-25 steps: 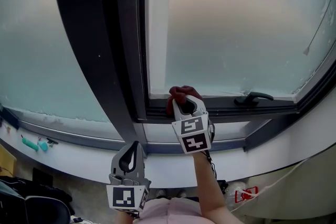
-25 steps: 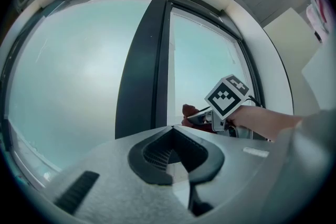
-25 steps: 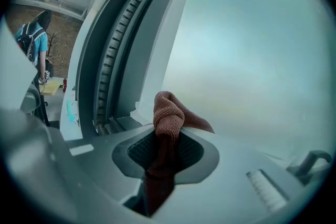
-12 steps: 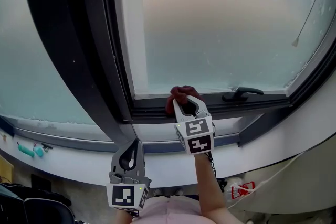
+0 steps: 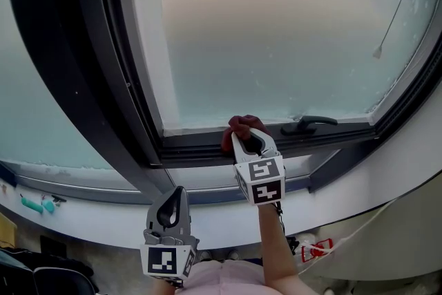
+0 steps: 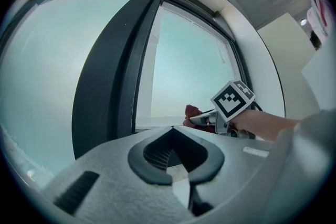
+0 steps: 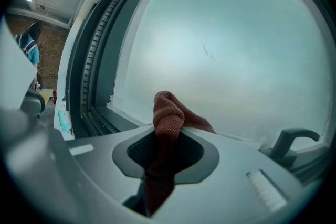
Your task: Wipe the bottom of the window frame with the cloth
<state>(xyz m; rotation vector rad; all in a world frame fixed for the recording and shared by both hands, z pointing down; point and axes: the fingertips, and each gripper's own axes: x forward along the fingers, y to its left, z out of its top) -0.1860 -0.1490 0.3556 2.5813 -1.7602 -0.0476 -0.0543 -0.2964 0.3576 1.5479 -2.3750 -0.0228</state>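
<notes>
Ahead of the right gripper's point(image 5: 247, 137) fingers stands a large frosted pane point(image 5: 276, 31) set in a dark window frame point(image 5: 197, 144). Its bottom rail runs left and right directly under the fingertips. Just to the right of those fingers a dark window handle point(image 5: 309, 124) lies along the same rail. To their left a broad dark post point(image 5: 83, 79) rises between this pane and another frosted one. Below both grippers runs a white sill point(image 5: 103, 217), with a small teal thing point(image 5: 31, 204) on it far to the left. A thin cord point(image 5: 395, 10) hangs against the glass, up and to the right.

The frosting hides whatever lies beyond the glass. The teal thing is too small to identify. The lower part of the cloth point(image 7: 168, 113) is hidden inside the gripper body, and whether it actually presses on the rail cannot be told. The head view cuts off the left arm at its lower edge.

The right gripper's fingers are closed on the dark red cloth. It is bunched into a knot that sticks out past the fingertips, right at the bottom rail where it meets the pane. The left gripper point(image 5: 176, 191) hangs lower and to the left, in front of the sill and well apart from the frame. Its fingers are closed together with nothing between them.
</notes>
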